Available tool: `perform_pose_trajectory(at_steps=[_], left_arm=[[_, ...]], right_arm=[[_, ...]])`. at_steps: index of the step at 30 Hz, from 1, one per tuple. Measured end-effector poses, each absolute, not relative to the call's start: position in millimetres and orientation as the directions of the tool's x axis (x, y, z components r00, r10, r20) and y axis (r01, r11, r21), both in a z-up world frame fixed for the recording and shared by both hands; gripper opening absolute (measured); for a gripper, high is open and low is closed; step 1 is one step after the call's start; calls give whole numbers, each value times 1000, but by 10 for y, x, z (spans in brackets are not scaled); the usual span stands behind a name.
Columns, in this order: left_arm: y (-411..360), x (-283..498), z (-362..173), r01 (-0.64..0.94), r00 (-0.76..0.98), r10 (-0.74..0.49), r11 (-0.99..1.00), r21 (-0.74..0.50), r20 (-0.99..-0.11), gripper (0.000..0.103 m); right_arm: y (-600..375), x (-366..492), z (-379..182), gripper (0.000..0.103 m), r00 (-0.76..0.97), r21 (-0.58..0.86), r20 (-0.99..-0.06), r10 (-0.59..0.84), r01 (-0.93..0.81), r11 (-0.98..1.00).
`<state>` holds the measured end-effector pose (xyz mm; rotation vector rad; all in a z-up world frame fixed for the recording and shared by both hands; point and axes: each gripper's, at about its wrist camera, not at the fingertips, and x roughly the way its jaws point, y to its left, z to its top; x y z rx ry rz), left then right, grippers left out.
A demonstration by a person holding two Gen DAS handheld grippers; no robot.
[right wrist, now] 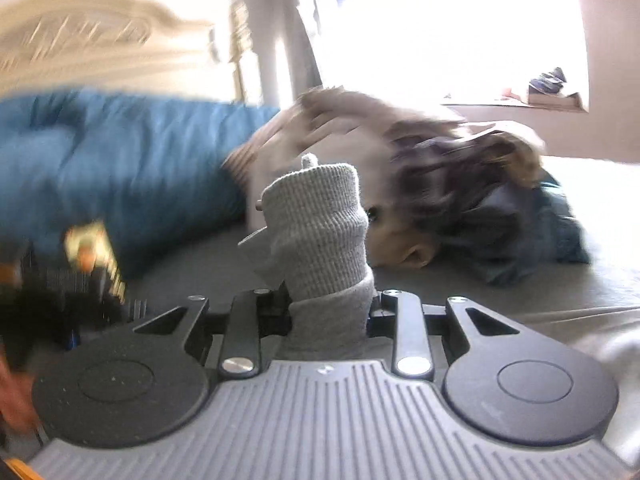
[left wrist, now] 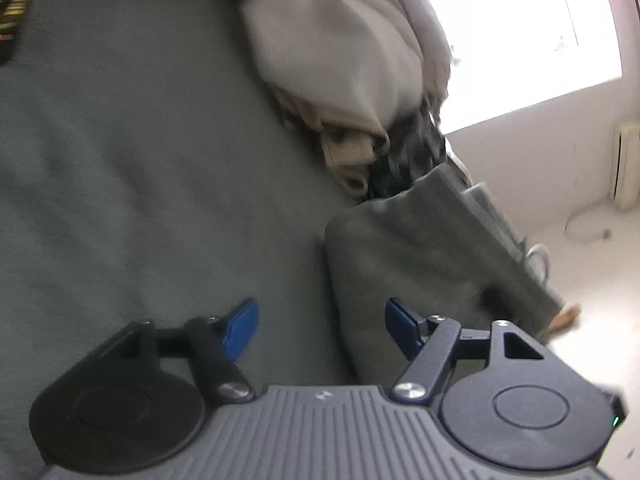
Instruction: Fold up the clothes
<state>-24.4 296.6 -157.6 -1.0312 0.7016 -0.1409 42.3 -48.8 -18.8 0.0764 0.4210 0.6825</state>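
Both wrist cameras look low and close across the grey bed (left wrist: 120,160) – sharing (blurred) the clothes pile (right wrist: 420,184).

Daylight pours from a window (left wrist: 520,20) ahead and to the right of the left tool (left wrist: 322,328), blown out to plain white glare. The bed (left wrist: 120,160) lies dim and grey. In the right wrist view, the blue duvet (right wrist: 120,160) and headboard (right wrist: 80,36) left of the right tool (right wrist: 328,312) smear with motion blur. Fisheye bending curves the edges.
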Motion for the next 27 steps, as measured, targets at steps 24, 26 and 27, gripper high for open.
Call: perform_pose_trajectory(at_steps=[24, 26, 27], left_arm=[[519, 1486, -1511, 176, 544, -584, 781, -599, -602, 70], [391, 1559, -1483, 198, 542, -587, 784, -588, -601, 70], [341, 1568, -1473, 203, 537, -593, 781, -591, -600, 70]], right_arm=[[-4111, 1634, -741, 26, 907, 666, -302, 292, -18, 746], [-4361, 1676, -686, 26, 921, 654, -292, 256, -3, 756], [-4502, 1702, -658, 26, 929, 646, -287, 235, 6, 763]])
